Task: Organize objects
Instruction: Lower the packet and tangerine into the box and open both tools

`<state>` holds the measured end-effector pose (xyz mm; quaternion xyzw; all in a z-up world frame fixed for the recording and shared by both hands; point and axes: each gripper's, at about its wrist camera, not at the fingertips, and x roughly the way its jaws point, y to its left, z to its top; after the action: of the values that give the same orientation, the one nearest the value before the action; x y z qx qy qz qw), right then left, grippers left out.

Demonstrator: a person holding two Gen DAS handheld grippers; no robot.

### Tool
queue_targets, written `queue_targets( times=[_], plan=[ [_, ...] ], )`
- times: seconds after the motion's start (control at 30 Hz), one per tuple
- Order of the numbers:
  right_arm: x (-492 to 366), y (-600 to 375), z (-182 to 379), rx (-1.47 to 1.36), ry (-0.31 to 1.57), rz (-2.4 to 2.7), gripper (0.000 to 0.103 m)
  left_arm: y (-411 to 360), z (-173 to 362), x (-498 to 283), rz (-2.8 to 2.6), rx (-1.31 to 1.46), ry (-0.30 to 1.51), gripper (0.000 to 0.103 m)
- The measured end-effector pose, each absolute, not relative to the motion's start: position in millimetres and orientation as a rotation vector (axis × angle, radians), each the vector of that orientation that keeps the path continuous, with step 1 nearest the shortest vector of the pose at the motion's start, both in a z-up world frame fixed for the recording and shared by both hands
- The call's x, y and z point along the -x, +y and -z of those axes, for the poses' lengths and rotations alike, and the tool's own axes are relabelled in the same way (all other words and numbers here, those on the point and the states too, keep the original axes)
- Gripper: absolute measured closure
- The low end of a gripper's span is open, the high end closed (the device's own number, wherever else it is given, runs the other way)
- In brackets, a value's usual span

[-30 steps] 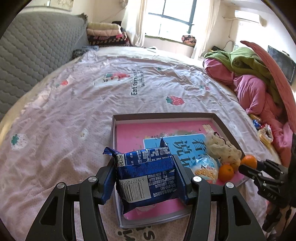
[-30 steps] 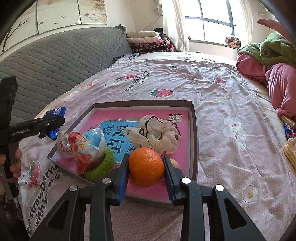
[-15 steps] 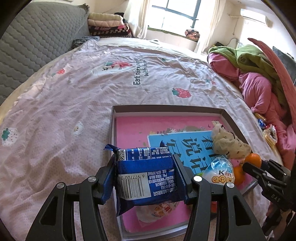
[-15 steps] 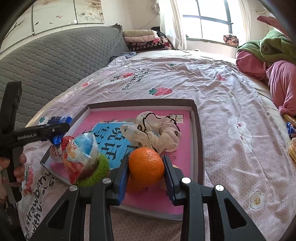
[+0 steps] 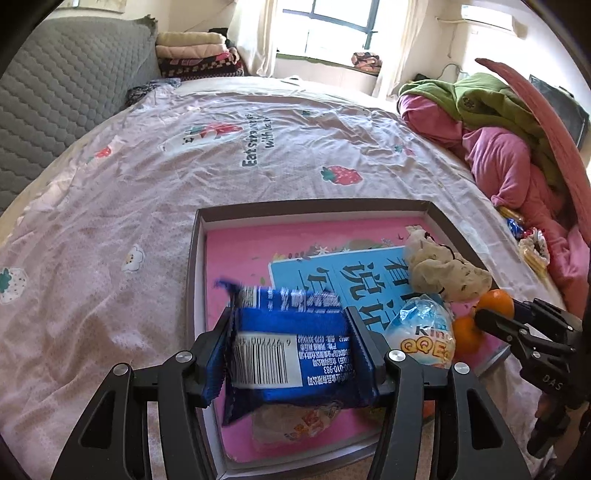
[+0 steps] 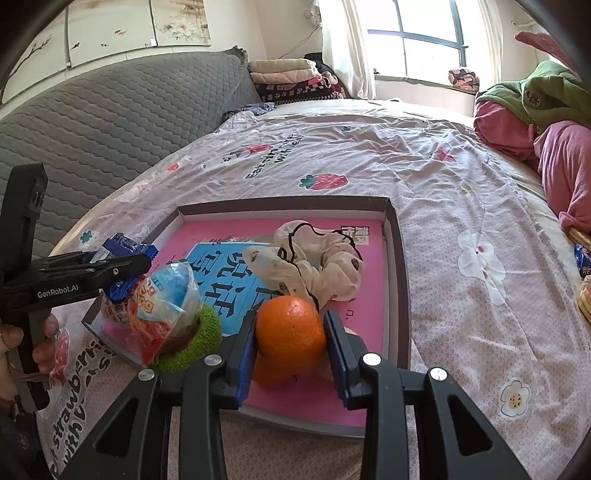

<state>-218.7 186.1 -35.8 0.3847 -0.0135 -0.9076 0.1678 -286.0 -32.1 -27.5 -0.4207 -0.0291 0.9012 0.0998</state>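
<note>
The left gripper clamps a blue snack packet above the near left corner of the tray on the bed. The right gripper squeezes an orange over the tray's near edge.

Bright daylight from the window — fisheye-bent edges, blurred blue packet.

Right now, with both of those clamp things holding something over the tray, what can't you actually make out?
- Left wrist view: the blue packet hides the tray floor beneath; its top print is motion-blurred.
- Right wrist view: the held orange covers most of a second orange.
- The green ring is largely hidden by a wrapped toy egg.
</note>
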Motion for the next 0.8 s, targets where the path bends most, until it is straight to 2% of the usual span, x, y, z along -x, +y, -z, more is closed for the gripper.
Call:
queue_targets(
  times=[0.43,0.6,0.8],
  plan=[
    [218,185,35,-1.092,-0.044,2.585,0.067,-39,38,297,-2.682,1.289,-0.127,0.040],
    [217,186,35,-1.092,-0.053,2.583,0.067,-41,43,303,-2.686,1.327,-0.123,0.033],
    [215,187,30,-1.078,-0.060,2.584,0.067,-40,49,306,-2.689,1.349,-0.108,0.033]
  ],
)
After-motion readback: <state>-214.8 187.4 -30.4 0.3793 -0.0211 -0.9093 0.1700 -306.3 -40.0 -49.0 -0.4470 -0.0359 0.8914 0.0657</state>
